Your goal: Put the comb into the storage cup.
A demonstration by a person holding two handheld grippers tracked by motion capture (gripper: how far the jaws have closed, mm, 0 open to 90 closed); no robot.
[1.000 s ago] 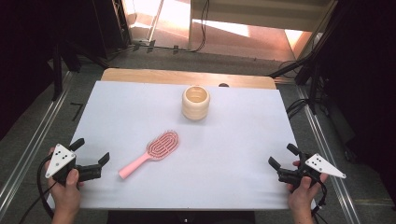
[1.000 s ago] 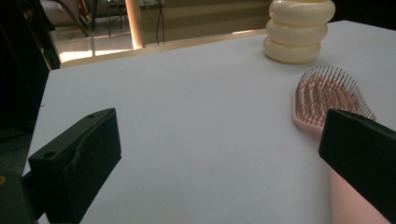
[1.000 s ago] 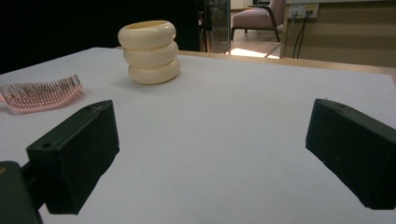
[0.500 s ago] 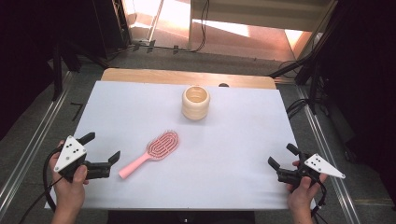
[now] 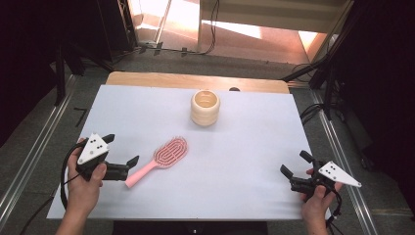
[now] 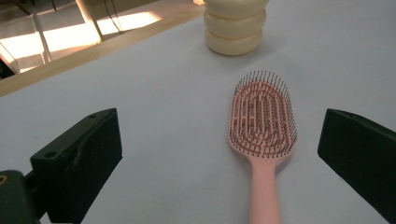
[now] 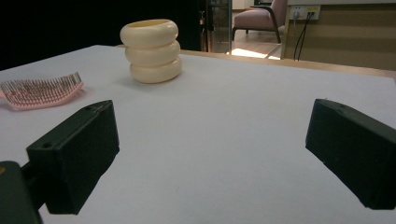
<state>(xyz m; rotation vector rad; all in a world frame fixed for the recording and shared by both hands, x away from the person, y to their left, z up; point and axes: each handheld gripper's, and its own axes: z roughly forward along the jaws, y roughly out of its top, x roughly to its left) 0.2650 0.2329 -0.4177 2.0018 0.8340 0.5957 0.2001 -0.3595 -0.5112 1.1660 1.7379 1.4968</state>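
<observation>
A pink hairbrush lies bristles-up on the white table, handle toward the front left. In the left gripper view the hairbrush runs up between the jaws, its handle at the bottom edge. My left gripper is open, just left of the handle's end. A cream ribbed cup stands upright further back; the cup also sits beyond the brush head. My right gripper is open near the front right edge with nothing between its jaws. From there the cup and hairbrush lie at the far left.
A bare wooden strip runs along the table's far edge. Metal rails flank the table's left side, and cables trail on the floor at the right.
My left gripper has moved right and slightly forward, closing in on the hairbrush handle. The right gripper, the hairbrush and the cup have stayed put.
</observation>
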